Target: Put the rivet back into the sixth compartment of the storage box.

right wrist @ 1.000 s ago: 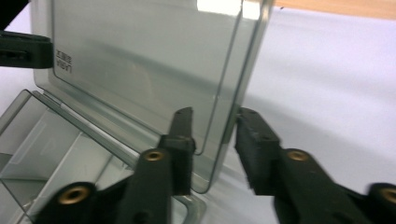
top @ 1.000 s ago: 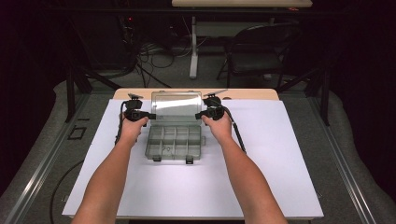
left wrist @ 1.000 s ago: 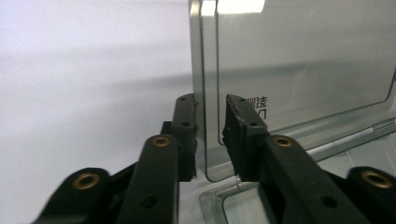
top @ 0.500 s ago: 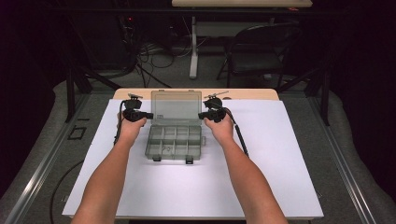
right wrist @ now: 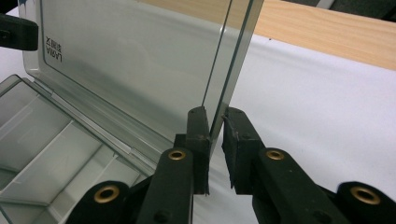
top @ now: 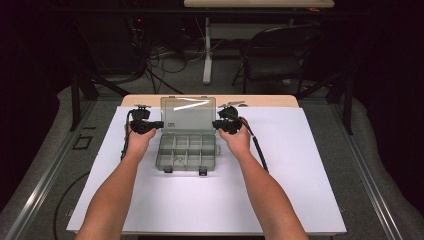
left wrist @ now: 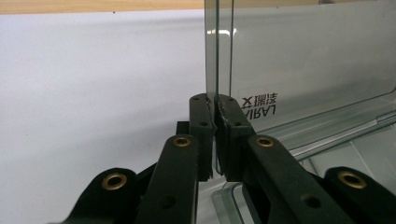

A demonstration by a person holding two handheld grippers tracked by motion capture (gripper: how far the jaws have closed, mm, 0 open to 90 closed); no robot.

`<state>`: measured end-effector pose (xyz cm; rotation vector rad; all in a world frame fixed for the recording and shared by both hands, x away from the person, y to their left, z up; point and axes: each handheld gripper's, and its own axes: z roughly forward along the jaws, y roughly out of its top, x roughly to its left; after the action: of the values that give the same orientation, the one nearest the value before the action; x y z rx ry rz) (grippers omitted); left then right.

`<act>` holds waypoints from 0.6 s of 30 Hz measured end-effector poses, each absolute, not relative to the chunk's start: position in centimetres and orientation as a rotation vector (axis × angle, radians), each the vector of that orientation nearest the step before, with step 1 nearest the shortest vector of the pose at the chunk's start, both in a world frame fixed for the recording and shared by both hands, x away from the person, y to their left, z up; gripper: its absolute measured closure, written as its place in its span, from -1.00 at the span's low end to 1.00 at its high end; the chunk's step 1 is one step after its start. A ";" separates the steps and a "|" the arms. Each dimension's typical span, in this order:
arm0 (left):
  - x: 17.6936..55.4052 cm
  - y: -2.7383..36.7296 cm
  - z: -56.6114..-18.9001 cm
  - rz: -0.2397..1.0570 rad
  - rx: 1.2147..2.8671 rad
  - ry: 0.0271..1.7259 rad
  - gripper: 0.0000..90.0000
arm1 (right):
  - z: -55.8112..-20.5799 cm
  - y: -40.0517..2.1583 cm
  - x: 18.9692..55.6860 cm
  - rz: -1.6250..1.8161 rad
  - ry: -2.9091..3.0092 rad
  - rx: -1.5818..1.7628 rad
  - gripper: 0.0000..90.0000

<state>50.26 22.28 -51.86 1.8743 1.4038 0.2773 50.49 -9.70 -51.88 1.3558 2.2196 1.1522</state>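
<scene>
The bench (top: 300,165) carries a compartment box (top: 187,152) near the middle of its far edge, base flat, so the trays face up. Its clear lid (top: 187,114) stands upright on the rear hinge, pinched at each side edge. The left claw (top: 159,124) is clamped on the lid's left edge, the right claw (top: 216,124) on its right edge, likely to swing it evenly.
</scene>
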 end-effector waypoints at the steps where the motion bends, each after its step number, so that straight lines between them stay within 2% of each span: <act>1: 50.2 22.3 -51.9 0.272 1.868 1.404 0.91 | -51.9 -9.7 50.5 1.152 2.220 1.346 0.80; 18: 50.0 22.5 -51.9 0.295 1.862 1.355 0.87 | -52.1 -9.6 49.9 1.164 2.190 1.301 0.80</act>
<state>49.99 22.47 -51.93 1.8620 1.3551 0.2945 49.93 -9.64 -52.05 1.3009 2.1897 1.1640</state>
